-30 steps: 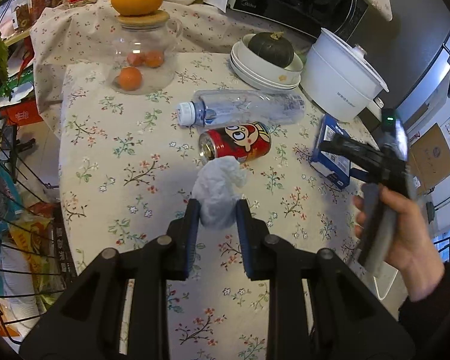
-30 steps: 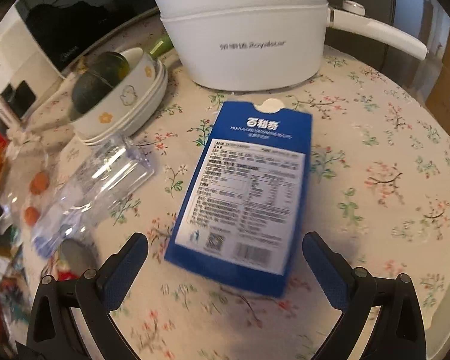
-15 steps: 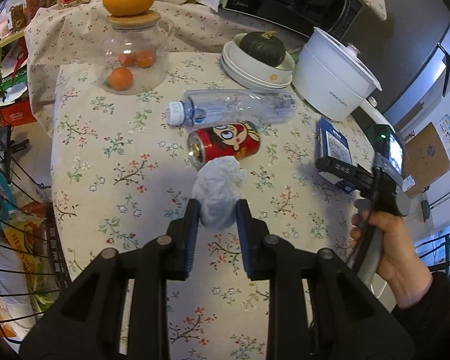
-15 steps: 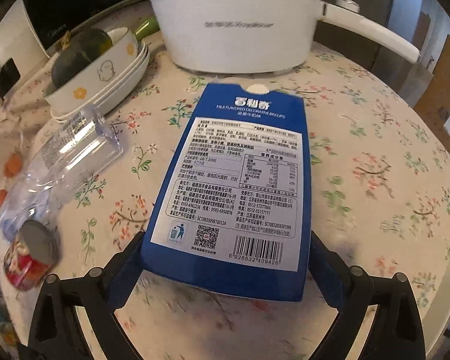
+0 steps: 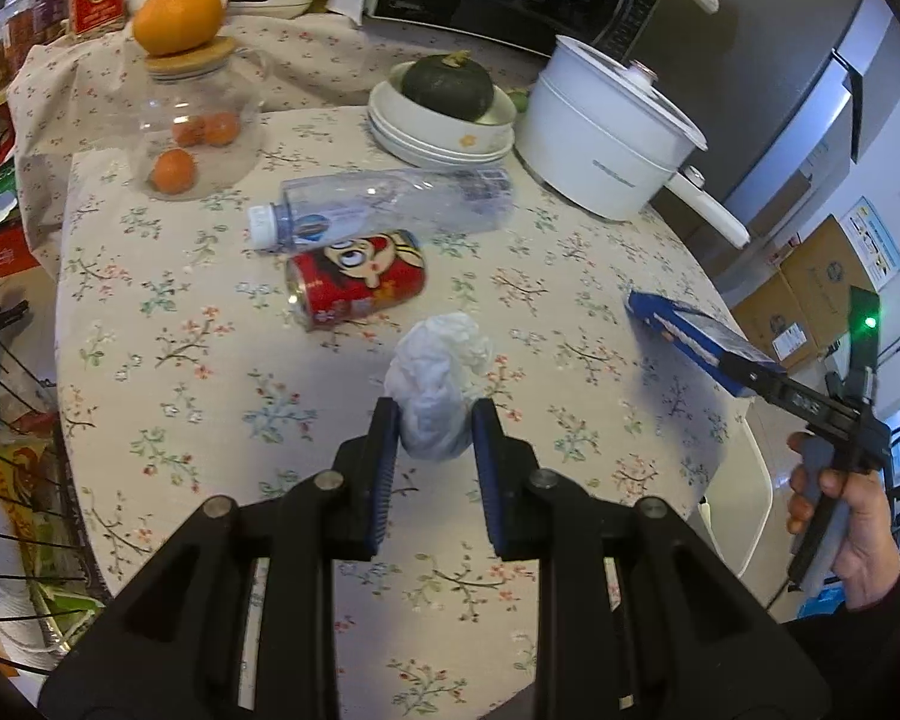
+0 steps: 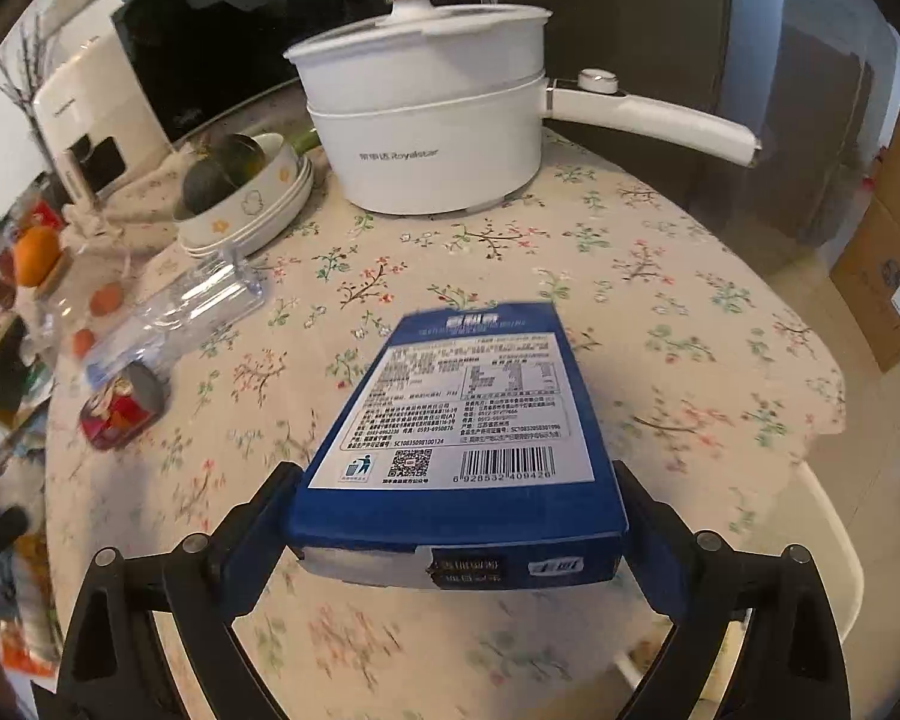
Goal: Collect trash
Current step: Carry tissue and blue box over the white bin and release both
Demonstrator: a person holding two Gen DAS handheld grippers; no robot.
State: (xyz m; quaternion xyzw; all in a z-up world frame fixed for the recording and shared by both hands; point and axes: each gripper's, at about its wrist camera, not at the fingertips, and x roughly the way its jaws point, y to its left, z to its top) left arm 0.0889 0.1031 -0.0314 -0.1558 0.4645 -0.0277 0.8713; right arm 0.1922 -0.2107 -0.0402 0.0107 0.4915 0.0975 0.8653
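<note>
Low in the frame, the right tool (image 6: 450,531) now clamps the blue box (image 6: 459,420) and has lifted it off the tabletop (image 6: 660,312), while the left tool (image 5: 435,426) stays clamped on the crumpled tissue (image 5: 438,372), so both pieces look ready for disposal.

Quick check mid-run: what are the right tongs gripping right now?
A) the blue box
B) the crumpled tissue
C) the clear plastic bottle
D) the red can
A: in the right wrist view the right tongs are clamped on both sides of the blue box, lifted off the table.
</note>
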